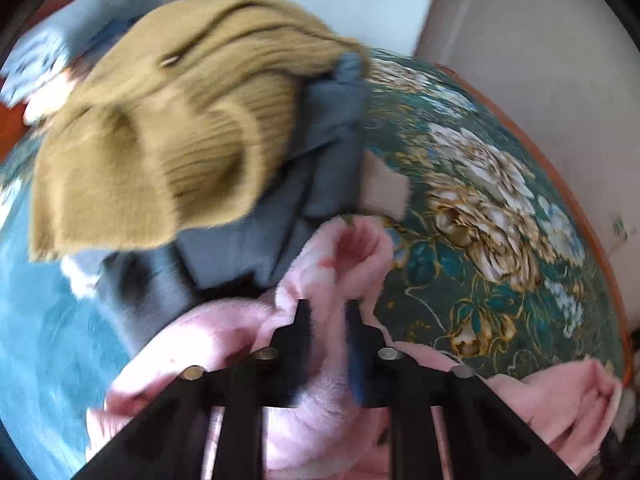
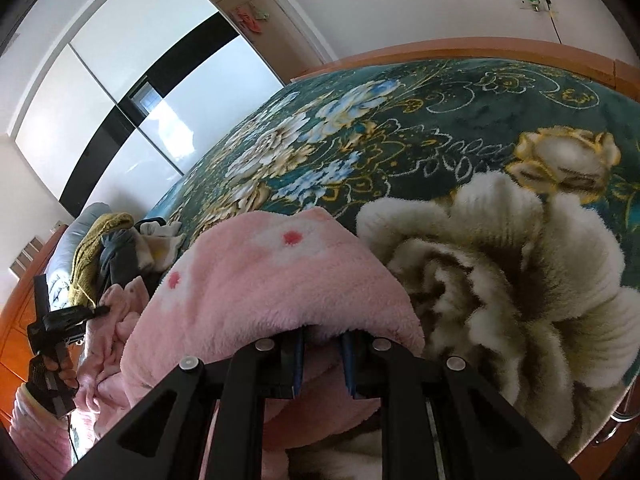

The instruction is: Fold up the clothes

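Nearest the right wrist camera, the right gripper (image 2: 323,354) is closed on a fold of the pink fleece garment with white and red flower spots (image 2: 256,276), the plush draped over its fingers; in the left wrist view the left gripper (image 1: 329,312) pinches another part of the same pink fleece (image 1: 304,400), though blur makes the contact less sure there. The garment lies on the bed with the dark green floral blanket (image 2: 440,120), spanning both grippers. It looks light, thick, soft and floppy, likely to sag and bunch; a hem, cuff or shoulder seam would give the firmest hold, with a deep bite rather than a pinch of pile. Beyond it sits a heap of a mustard ribbed knit sweater (image 1: 160,120) over grey cloth (image 1: 320,140); farther off, a glossy white wardrobe (image 2: 132,60).
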`<act>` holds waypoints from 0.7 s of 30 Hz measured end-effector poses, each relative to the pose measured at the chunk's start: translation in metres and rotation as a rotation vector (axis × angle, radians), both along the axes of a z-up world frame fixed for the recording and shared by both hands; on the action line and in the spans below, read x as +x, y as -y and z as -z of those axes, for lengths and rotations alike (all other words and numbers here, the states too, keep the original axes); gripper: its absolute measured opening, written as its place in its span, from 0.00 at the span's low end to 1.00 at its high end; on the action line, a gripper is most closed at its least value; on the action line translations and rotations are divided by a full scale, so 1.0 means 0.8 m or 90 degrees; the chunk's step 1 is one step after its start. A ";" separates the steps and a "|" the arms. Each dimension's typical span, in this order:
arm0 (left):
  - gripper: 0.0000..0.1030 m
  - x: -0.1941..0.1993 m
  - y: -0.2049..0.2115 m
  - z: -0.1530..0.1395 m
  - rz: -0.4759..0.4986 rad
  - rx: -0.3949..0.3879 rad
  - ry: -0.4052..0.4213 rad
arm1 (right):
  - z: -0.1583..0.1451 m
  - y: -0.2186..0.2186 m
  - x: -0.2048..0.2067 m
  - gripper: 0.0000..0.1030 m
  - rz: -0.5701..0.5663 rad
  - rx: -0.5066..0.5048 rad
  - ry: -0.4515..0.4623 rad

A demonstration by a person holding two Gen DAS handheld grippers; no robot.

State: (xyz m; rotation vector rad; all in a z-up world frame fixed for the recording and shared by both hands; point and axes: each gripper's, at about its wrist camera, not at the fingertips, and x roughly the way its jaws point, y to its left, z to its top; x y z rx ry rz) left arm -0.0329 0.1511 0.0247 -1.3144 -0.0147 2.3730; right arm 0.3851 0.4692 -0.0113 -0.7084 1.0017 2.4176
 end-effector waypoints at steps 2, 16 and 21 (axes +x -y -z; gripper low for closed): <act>0.13 0.016 0.028 -0.024 -0.014 0.019 -0.033 | -0.009 0.006 0.006 0.15 -0.002 0.010 -0.003; 0.13 0.226 0.385 -0.195 -0.159 0.155 -0.316 | -0.121 0.094 0.025 0.15 -0.083 0.191 -0.046; 0.13 0.257 0.452 -0.170 -0.218 0.151 -0.325 | -0.145 0.136 0.002 0.15 -0.163 0.213 -0.057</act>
